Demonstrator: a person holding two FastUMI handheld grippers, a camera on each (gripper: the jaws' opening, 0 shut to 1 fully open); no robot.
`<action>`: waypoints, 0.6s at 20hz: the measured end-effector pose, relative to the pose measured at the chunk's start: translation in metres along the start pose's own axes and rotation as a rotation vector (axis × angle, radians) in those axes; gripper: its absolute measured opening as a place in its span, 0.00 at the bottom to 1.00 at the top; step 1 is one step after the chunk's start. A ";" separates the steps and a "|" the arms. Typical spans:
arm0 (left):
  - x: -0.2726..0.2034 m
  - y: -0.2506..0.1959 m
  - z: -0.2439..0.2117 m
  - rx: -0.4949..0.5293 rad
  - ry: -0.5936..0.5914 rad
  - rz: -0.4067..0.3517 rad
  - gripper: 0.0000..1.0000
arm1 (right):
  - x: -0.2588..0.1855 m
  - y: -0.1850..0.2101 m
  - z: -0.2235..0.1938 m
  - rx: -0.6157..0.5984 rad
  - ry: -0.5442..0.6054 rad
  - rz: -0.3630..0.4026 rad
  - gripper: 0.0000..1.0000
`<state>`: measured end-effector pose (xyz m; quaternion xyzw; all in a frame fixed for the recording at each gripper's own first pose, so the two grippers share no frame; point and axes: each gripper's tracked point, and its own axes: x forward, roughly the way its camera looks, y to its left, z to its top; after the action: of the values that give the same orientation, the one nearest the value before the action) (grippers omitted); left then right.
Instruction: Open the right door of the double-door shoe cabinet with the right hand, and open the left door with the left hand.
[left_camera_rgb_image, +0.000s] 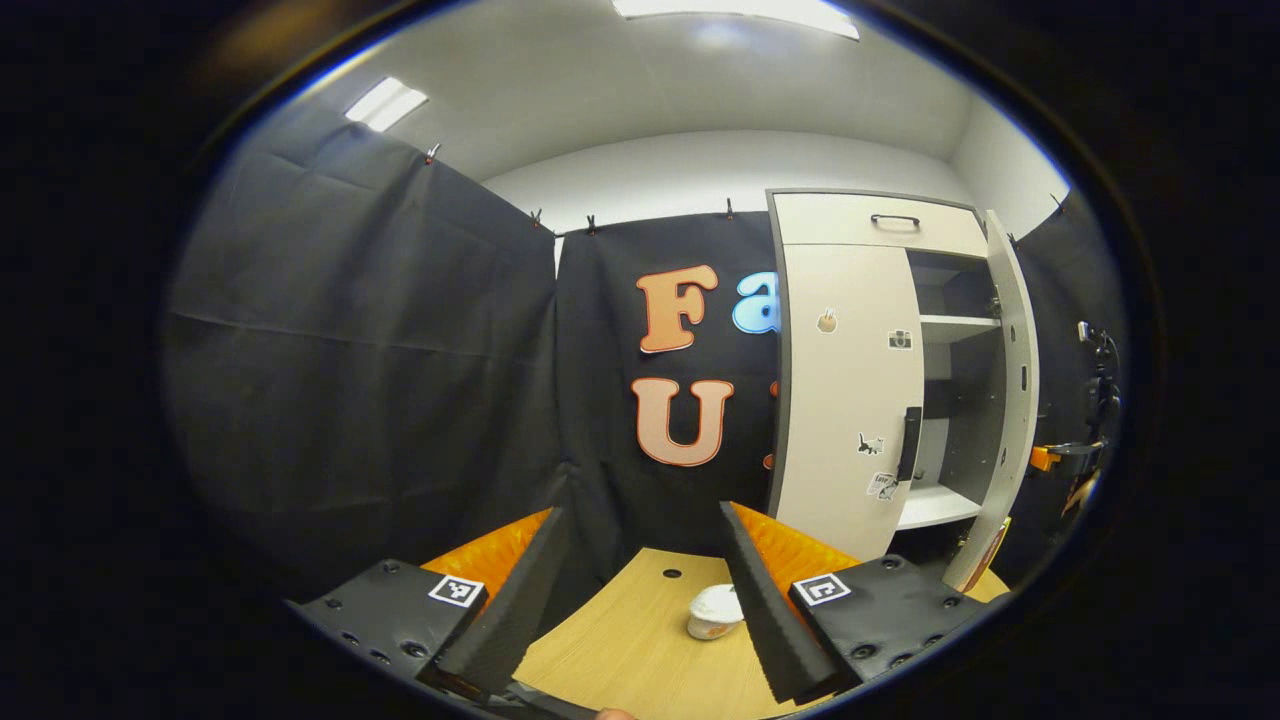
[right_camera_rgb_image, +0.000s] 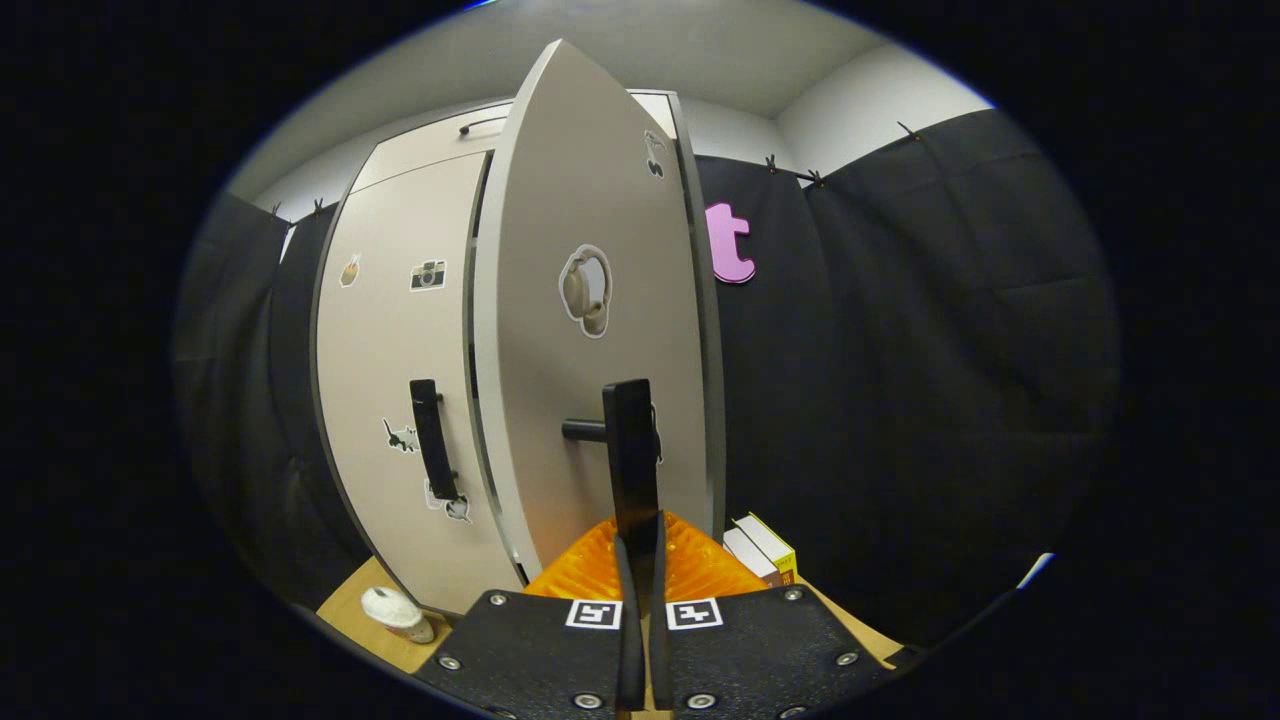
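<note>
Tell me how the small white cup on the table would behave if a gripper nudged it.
The white cup looks small and thin-walled, so probably light and easily pushed across the smooth table. In the right gripper view it seems to lie tilted, so it might roll.

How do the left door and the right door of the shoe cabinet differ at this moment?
The right door is swung open and shows shelves behind it; the left door is closed. The right gripper is shut on the right door's handle; the left door's handle is untouched, with the left gripper open and away from it. Both doors are pale, with dark vertical handles and stickers.
</note>
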<state>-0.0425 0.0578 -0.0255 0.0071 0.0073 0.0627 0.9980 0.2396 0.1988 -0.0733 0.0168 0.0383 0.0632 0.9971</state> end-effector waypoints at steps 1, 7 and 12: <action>0.003 -0.008 0.000 -0.003 0.003 -0.011 0.96 | 0.000 -0.004 0.000 0.009 -0.003 -0.015 0.02; 0.016 -0.054 0.000 -0.015 0.008 -0.060 0.97 | 0.000 -0.028 0.002 0.028 -0.008 -0.046 0.00; 0.033 -0.100 -0.007 -0.022 0.021 -0.096 0.96 | 0.001 -0.036 0.003 0.041 -0.011 -0.030 0.00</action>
<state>0.0026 -0.0368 -0.0345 -0.0051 0.0175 0.0150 0.9997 0.2456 0.1635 -0.0719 0.0372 0.0342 0.0471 0.9976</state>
